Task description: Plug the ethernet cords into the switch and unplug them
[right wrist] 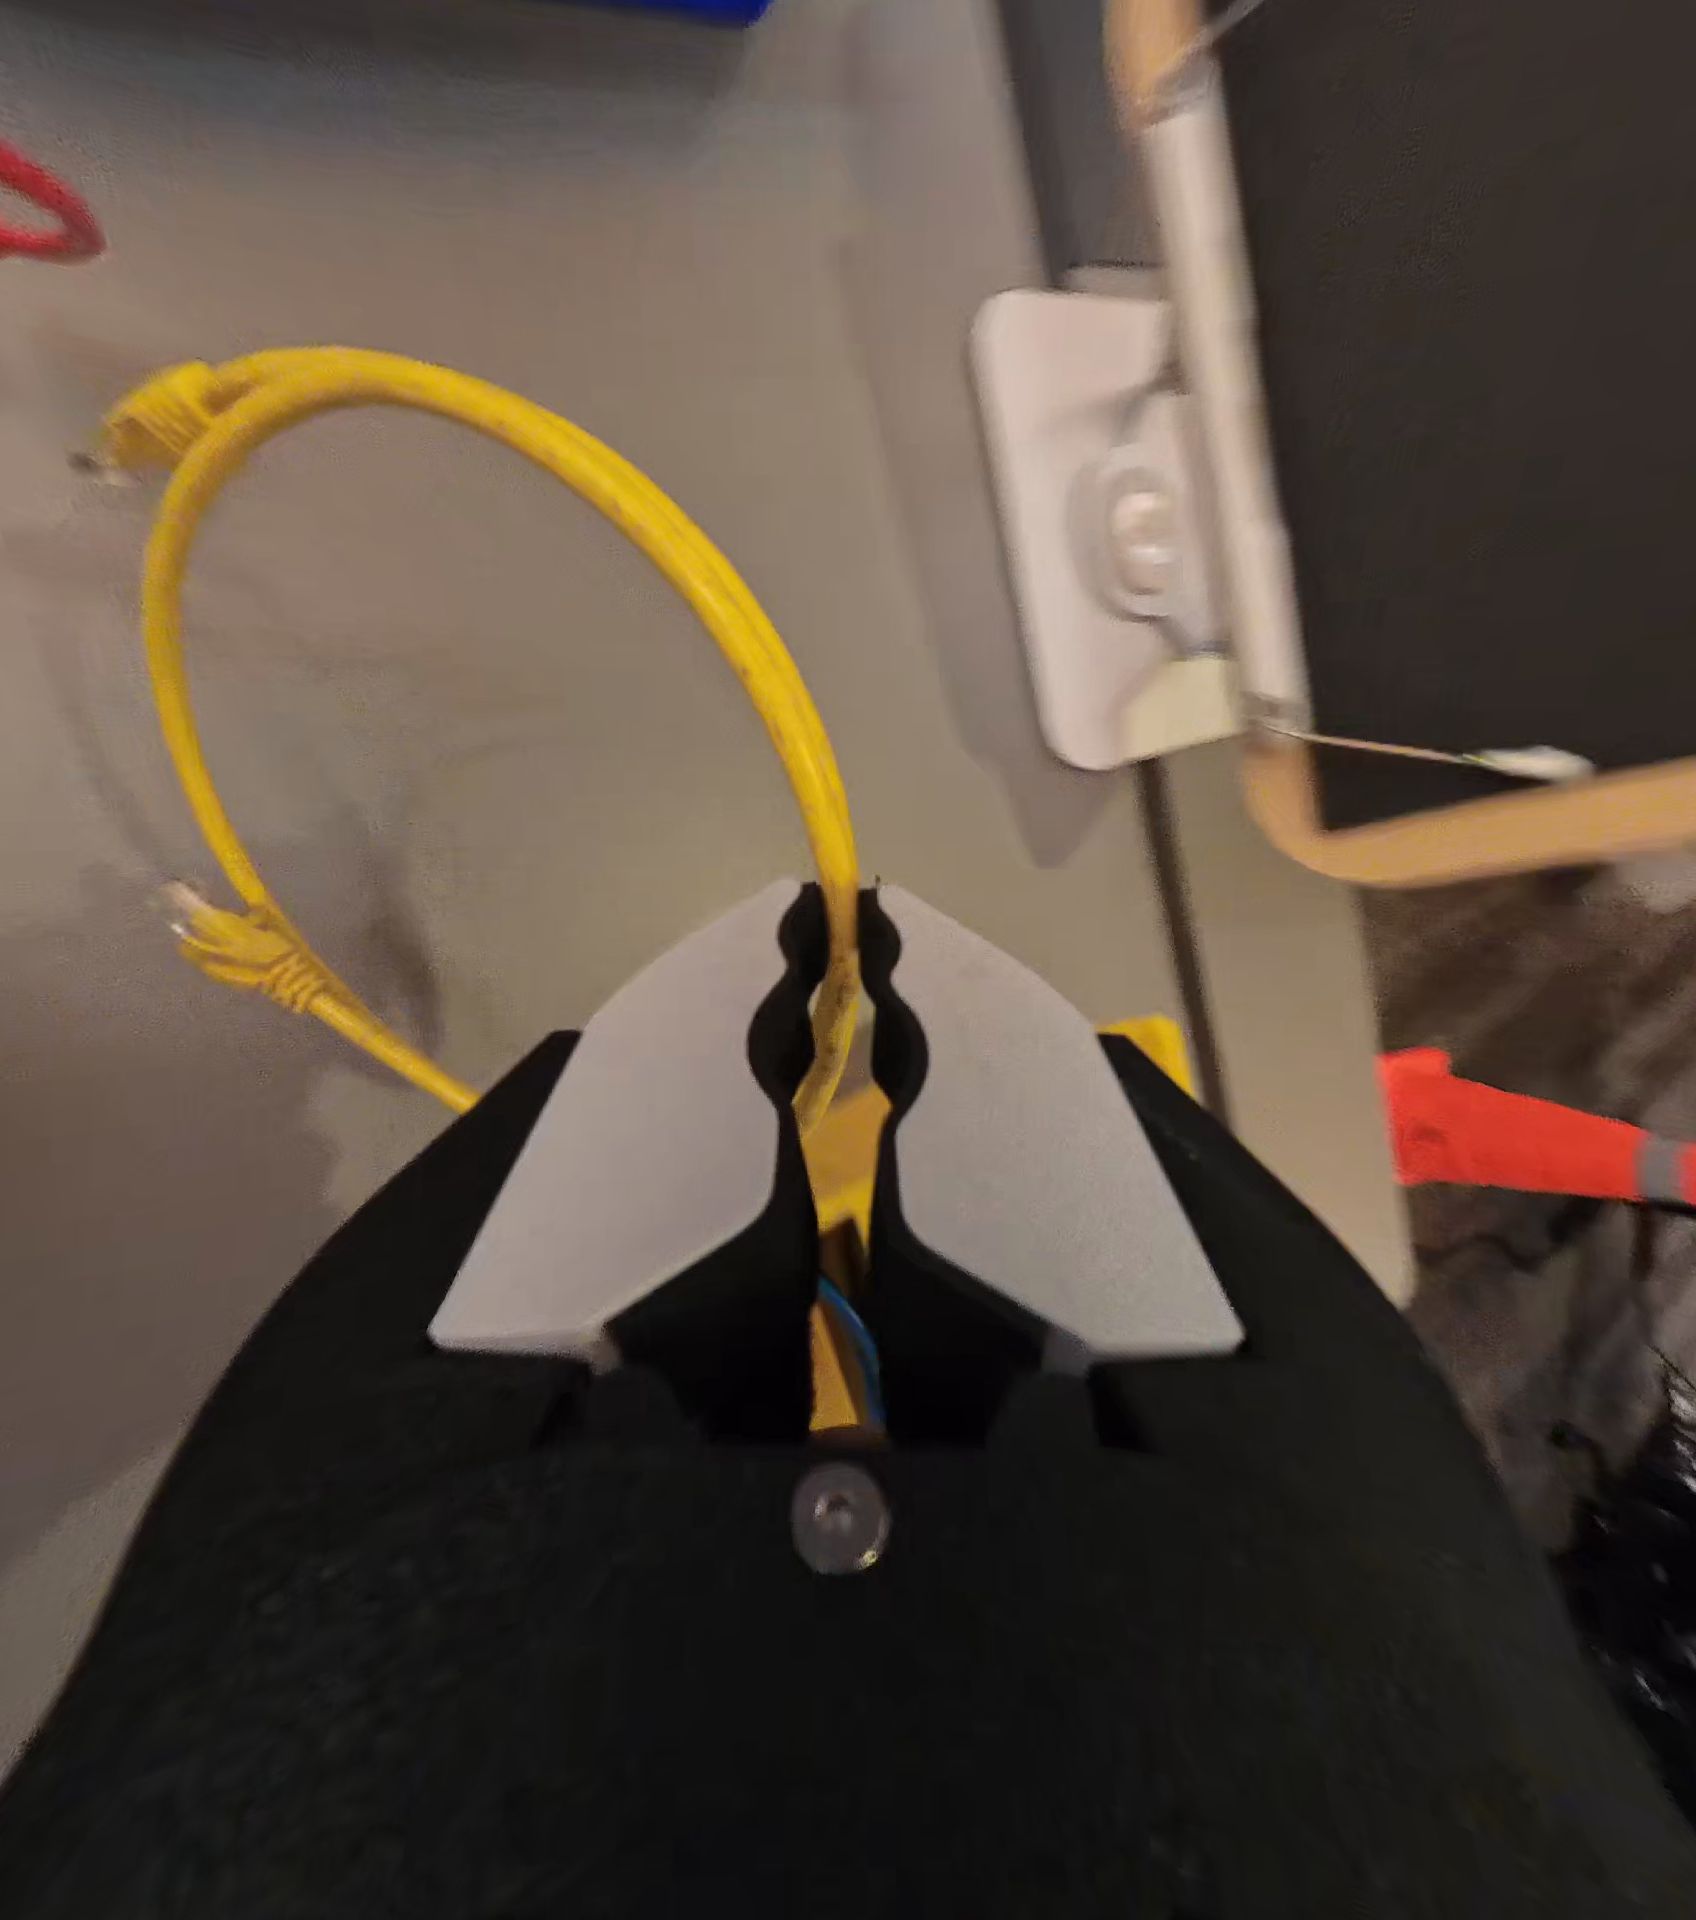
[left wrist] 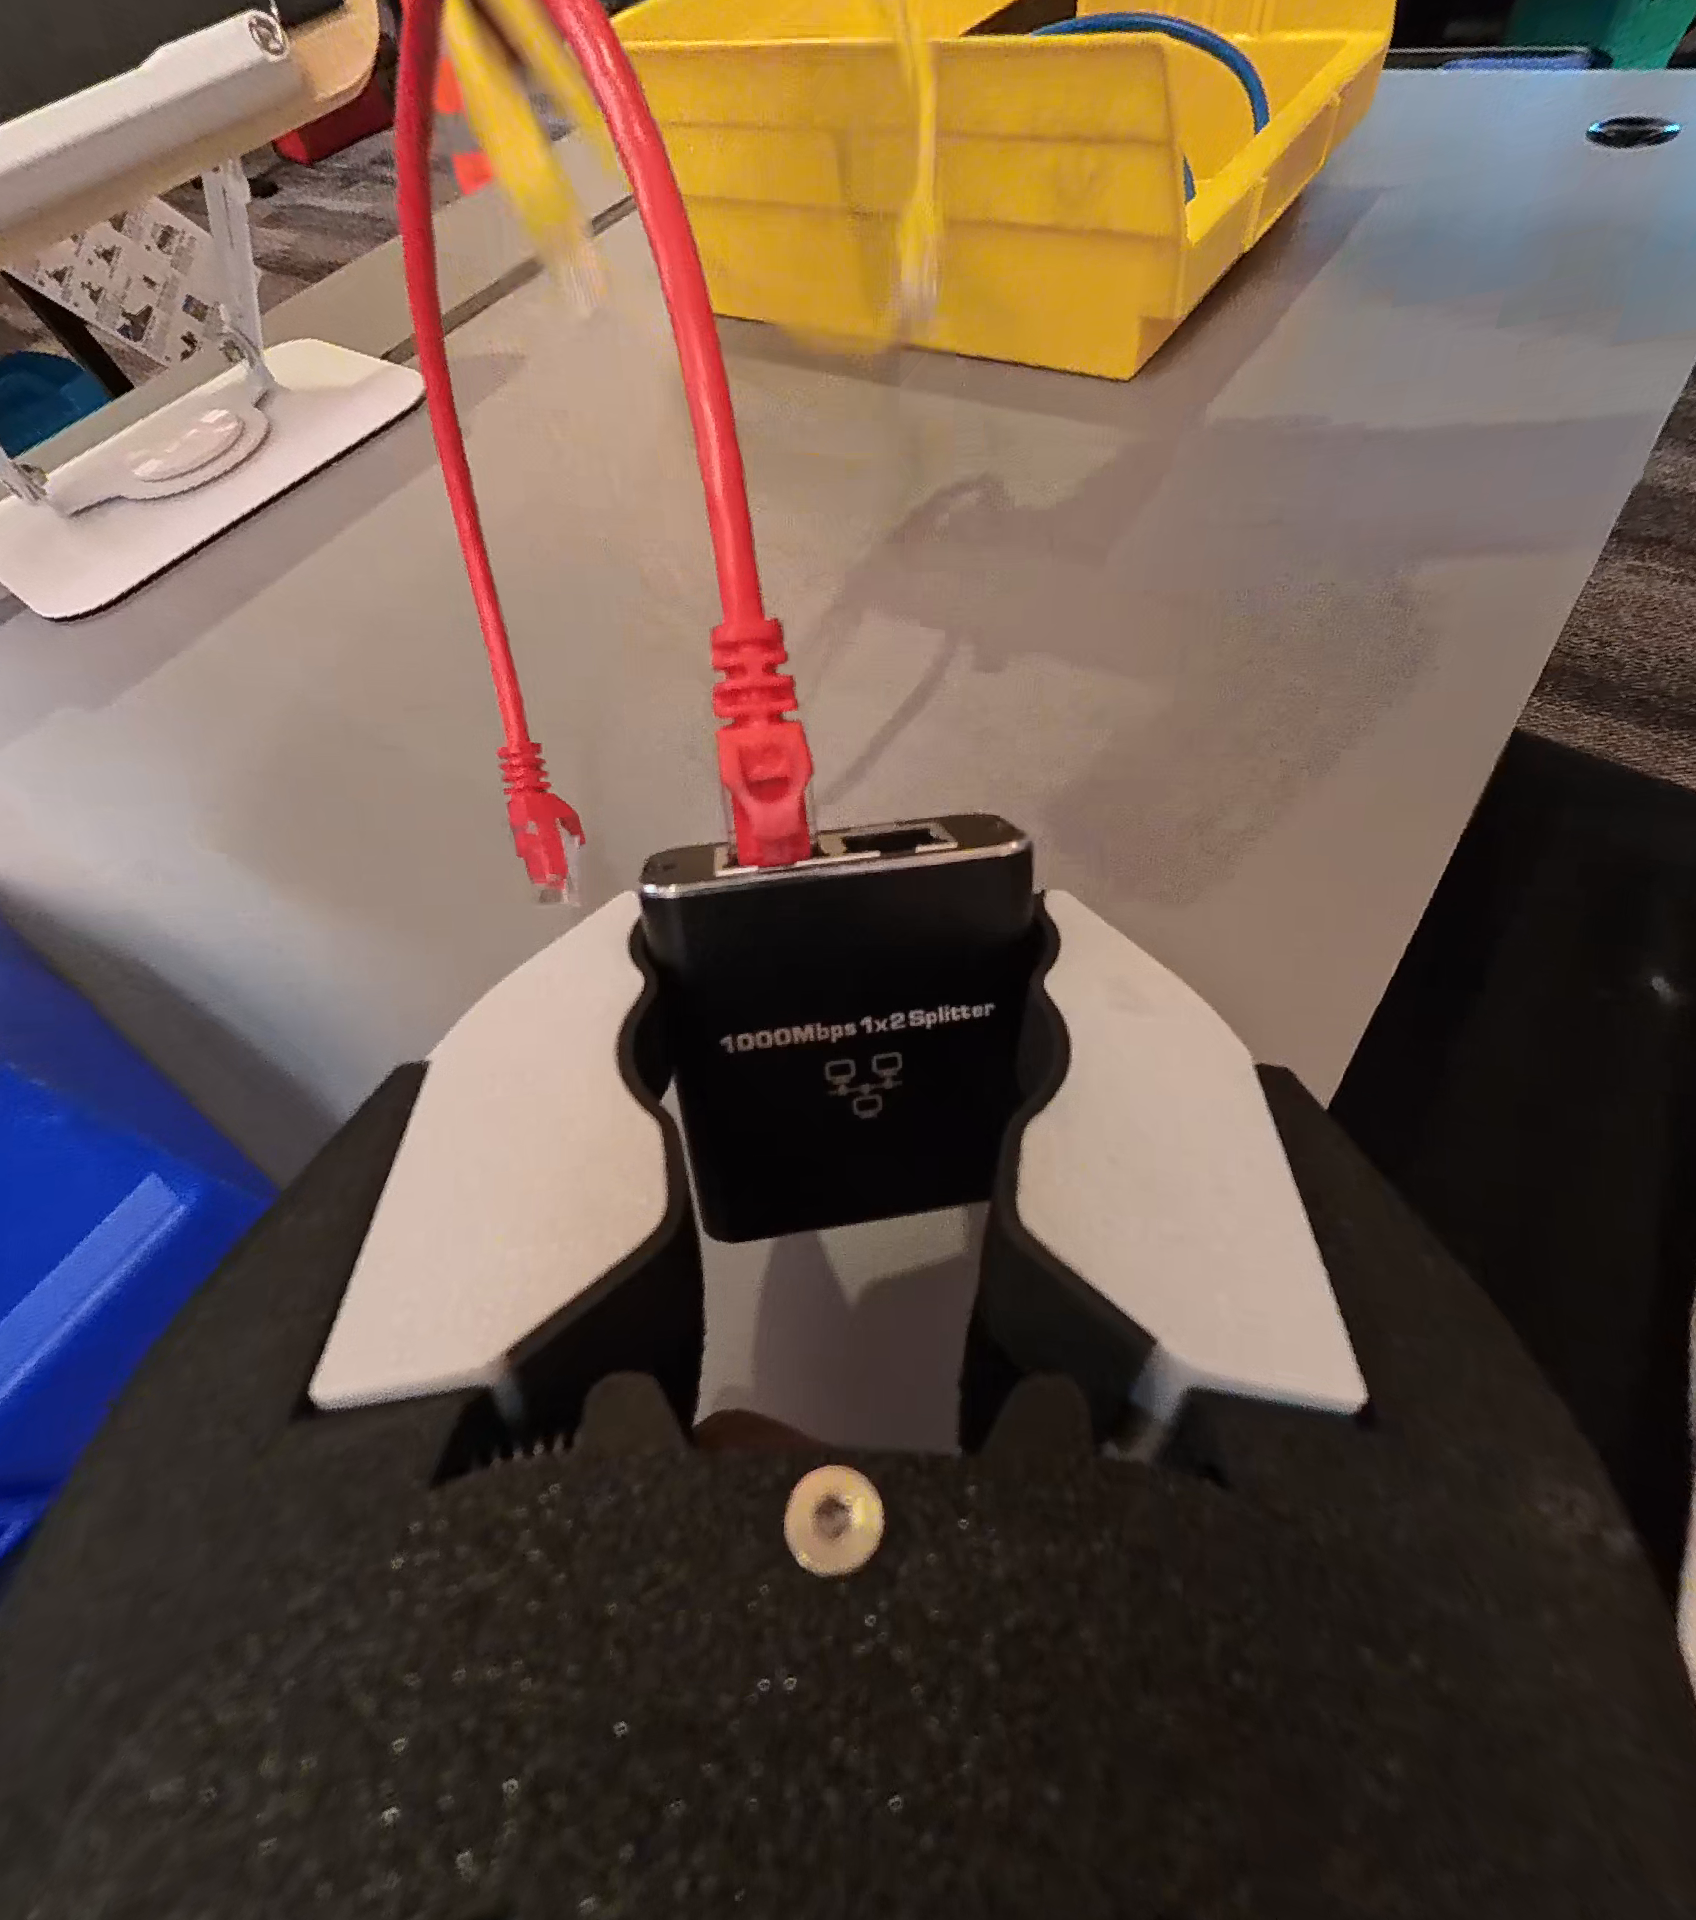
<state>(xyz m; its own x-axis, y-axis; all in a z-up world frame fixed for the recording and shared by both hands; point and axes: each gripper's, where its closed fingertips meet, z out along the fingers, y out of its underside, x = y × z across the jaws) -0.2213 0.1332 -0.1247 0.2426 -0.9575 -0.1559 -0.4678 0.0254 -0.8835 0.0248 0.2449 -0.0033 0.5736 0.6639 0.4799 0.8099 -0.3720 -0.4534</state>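
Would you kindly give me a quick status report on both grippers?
Left gripper shut on switch; red cord in one port, other port empty. Right gripper shut on yellow cord, both plugs free. Nothing blocking.

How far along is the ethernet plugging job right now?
Done: one red cord end sits in the switch, which the left gripper clamps. In hand: the right gripper pinches the yellow cord mid-length. Left: the empty port, then unplugging.
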